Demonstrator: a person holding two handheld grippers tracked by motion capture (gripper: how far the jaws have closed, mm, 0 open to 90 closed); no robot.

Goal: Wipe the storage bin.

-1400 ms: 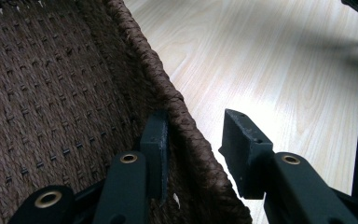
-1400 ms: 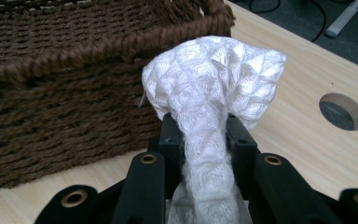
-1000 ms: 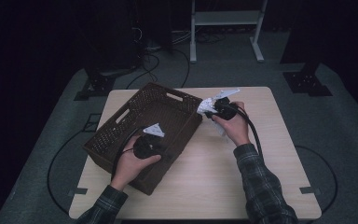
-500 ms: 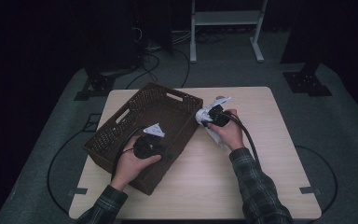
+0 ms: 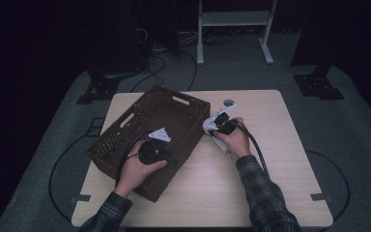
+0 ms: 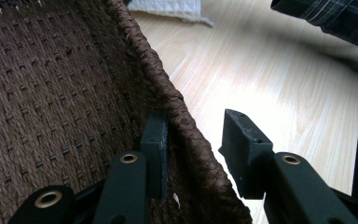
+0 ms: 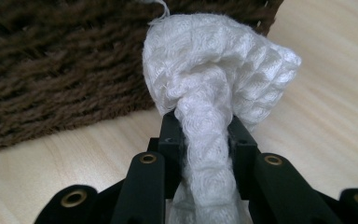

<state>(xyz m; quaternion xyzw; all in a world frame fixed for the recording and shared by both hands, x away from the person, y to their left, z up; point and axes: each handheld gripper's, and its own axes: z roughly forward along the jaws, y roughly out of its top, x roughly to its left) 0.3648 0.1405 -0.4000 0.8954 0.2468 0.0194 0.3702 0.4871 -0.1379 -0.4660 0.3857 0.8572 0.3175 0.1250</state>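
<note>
Right tool (image 7: 204, 135) was clamped on a bunched white waffle-weave cloth (image 7: 216, 74), held low over the light wooden bench (image 5: 270, 183) just beside the dark brown woven basket (image 5: 125, 130). Left tool (image 6: 196, 149) straddled the basket's rim, jaws apart, one inside, one outside.

From above the person's side we look forward and down on the whole bench (image 5: 270, 193). Each riding camera looks along its own tongs, very close. All three views share the brown basket (image 5: 125, 137) (image 6: 51, 93) (image 7: 51, 60) and the bench's pale top.
</note>
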